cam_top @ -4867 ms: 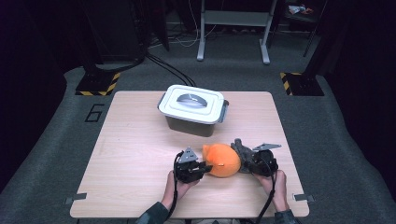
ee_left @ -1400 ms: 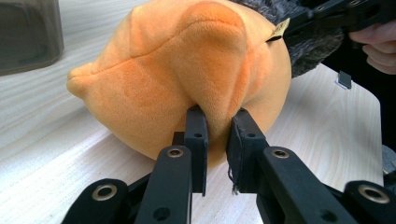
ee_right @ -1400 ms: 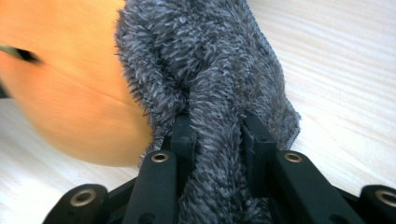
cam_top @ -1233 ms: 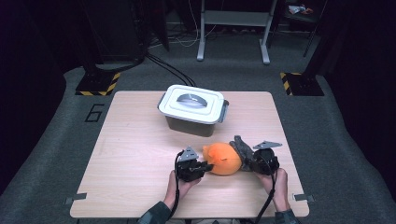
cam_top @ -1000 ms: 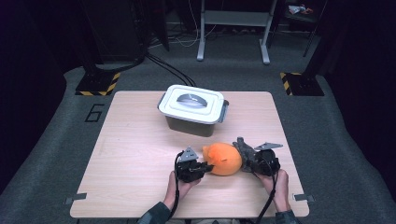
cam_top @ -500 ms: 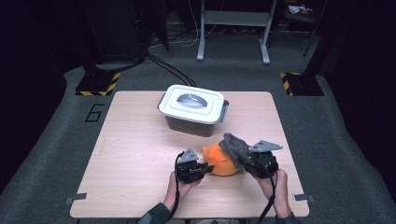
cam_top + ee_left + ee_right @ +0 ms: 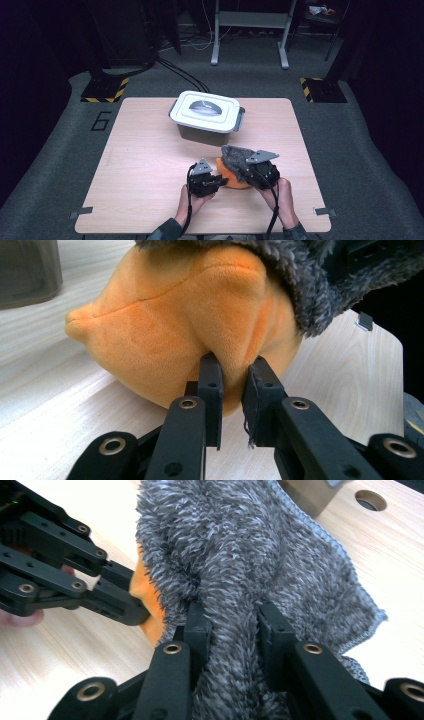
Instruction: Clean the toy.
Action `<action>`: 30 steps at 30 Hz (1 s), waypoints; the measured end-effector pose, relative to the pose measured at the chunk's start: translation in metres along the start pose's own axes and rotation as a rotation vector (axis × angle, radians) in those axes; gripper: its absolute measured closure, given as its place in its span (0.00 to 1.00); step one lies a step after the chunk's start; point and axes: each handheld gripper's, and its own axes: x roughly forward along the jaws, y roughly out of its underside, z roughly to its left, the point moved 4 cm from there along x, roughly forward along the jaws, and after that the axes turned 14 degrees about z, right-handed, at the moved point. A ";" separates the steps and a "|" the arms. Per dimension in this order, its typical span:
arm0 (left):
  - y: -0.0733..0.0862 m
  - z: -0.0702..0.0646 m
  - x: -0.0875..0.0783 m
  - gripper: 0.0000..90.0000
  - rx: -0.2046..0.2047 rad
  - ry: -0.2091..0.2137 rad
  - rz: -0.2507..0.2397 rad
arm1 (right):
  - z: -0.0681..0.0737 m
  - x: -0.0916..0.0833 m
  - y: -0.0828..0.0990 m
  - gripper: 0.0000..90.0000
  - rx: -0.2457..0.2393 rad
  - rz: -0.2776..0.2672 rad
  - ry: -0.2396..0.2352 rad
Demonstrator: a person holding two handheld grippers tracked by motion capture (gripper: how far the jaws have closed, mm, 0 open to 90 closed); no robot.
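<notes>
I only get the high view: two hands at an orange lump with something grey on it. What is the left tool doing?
Observer: The left gripper pinches a fold of an orange plush toy.
Operator: And the grey thing?
Observer: A fluffy grey cloth with a stitched edge; the right gripper is clamped on it.
Operator: Is the cloth on the toy?
Observer: Yes, in the left gripper view it drapes over the toy's top.
</notes>
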 end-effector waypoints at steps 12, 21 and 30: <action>-0.001 -0.001 0.002 0.88 -0.003 0.006 -0.010 | -0.039 0.006 0.026 0.78 0.123 0.017 0.000; 0.002 0.002 0.001 0.88 -0.005 0.011 -0.007 | -0.069 0.032 0.047 0.78 0.226 0.072 0.006; 0.002 0.003 0.000 0.88 -0.016 0.020 -0.015 | -0.076 0.032 0.057 0.80 0.258 0.093 0.024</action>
